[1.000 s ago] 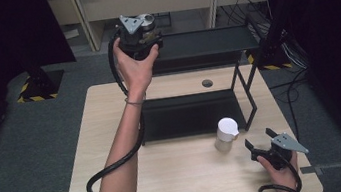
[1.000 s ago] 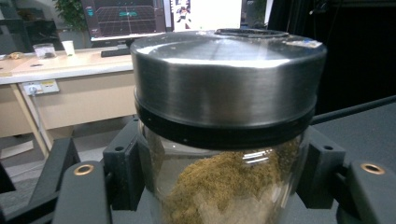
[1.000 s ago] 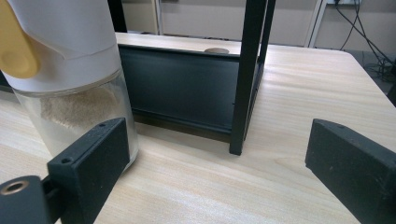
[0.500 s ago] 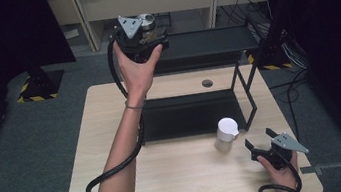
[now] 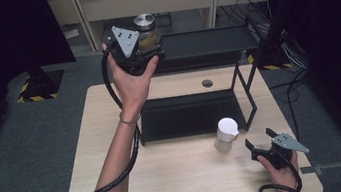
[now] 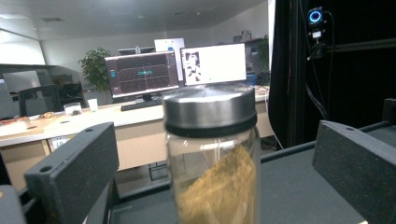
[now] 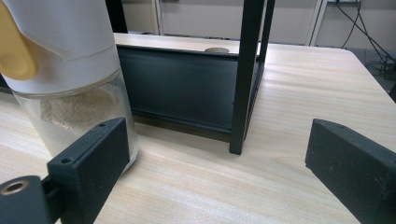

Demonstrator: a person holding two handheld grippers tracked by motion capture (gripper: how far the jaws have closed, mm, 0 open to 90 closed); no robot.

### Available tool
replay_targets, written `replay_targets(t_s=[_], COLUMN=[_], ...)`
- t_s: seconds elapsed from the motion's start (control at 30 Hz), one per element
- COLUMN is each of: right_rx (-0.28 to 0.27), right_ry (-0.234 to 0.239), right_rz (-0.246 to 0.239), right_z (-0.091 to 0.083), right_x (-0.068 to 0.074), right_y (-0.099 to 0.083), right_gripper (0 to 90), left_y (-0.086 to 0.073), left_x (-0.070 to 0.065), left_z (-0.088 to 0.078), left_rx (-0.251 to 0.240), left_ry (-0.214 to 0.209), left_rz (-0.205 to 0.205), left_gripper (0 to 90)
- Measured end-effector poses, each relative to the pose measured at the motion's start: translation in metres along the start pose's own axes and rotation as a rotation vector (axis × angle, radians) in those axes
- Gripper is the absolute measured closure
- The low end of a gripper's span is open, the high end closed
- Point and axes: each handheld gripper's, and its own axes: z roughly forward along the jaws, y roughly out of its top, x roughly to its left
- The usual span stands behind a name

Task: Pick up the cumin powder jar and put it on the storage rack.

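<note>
The left gripper, jaws just spread wide, has set the metal-lidded glass spice jar on the black rack's top shelf at twelve o'clock, freeing it, while the right gripper waits open beside the white-capped jar.

A light wooden table on a grey floor. A small round hole in the wood toward the far side. In the middle, a black two-level shelf on thin black legs. Low level close over the table, top level high at the far side. On that top level, at its left end, a glass jar with a silver lid and yellow-brown powder inside. On the wood just near the shelf's right front leg, a small jar with a white cap.
</note>
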Motion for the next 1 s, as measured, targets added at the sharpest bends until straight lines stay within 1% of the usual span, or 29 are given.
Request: replay_targets(t_s=[0.03, 0.07, 0.17, 0.27, 0.3, 0.33, 0.37, 0.4, 0.5, 0.6, 0.63, 0.67, 0.73, 0.83, 0.93, 1.0], right_rx=[-0.001, 0.0, 0.003, 0.002, 0.002, 0.002, 0.0, 0.0, -0.001, -0.001, -0.002, -0.002, -0.003, -0.002, -0.004, -0.006], right_ry=[-0.001, -0.001, 0.0, 0.0, -0.001, -0.001, -0.001, -0.001, -0.002, -0.003, -0.003, -0.004, -0.004, -0.004, -0.003, -0.002], right_rz=[0.0, 0.0, -0.002, -0.002, -0.002, -0.002, -0.003, -0.003, -0.003, -0.006, -0.007, -0.007, -0.006, -0.006, -0.006, -0.004], right_z=[0.0, 0.0, 0.0, 0.0, 0.0, 0.0, 0.0, 0.0, 0.0, 0.0, 0.0, 0.0, 0.0, 0.0, 0.0, 0.0], right_x=[0.0, 0.0, 0.001, 0.001, 0.001, 0.001, 0.001, 0.001, 0.001, 0.001, 0.001, 0.001, 0.001, 0.001, 0.001, 0.001], right_y=[0.0, 0.0, 0.0, 0.0, 0.0, 0.0, 0.0, 0.0, 0.0, 0.0, 0.0, 0.0, 0.0, 0.0, -0.001, -0.001], right_gripper=[6.5, 6.5, 6.5, 6.5, 6.5, 6.5, 6.5, 6.5, 6.5, 6.5, 6.5, 6.5, 6.5, 6.5, 6.5, 6.5], left_y=[-0.003, -0.003, -0.013, -0.017, -0.022, -0.022, -0.027, -0.027, -0.034, -0.041, -0.045, -0.045, -0.046, -0.048, -0.048, -0.048], left_x=[0.001, 0.001, 0.005, 0.005, 0.006, 0.006, 0.006, 0.006, 0.005, 0.003, 0.002, 0.002, 0.002, 0.002, 0.001, 0.0], left_z=[-0.003, -0.003, -0.011, -0.014, -0.017, -0.017, -0.02, -0.02, -0.026, -0.031, -0.034, -0.036, -0.037, -0.04, -0.041, -0.043], left_rx=[-0.005, -0.005, -0.015, -0.012, -0.017, -0.017, -0.02, -0.02, -0.019, -0.027, -0.04, -0.039, -0.037, -0.054, -0.067, -0.074], left_ry=[0.0, 0.0, -0.018, -0.022, -0.025, -0.025, -0.029, -0.029, -0.034, -0.034, -0.033, -0.035, -0.036, -0.042, -0.039, -0.032], left_rz=[-0.001, -0.001, -0.01, -0.001, 0.001, 0.001, -0.008, -0.008, -0.017, -0.011, 0.0, 0.005, 0.001, 0.006, 0.007, 0.014], left_gripper=[0.0, 0.0, 0.0, 0.0, 0.0, 0.0, 0.0, 0.0, 0.0, 0.0, 0.0, 0.0, 0.0, 0.0, 0.0, 0.0])
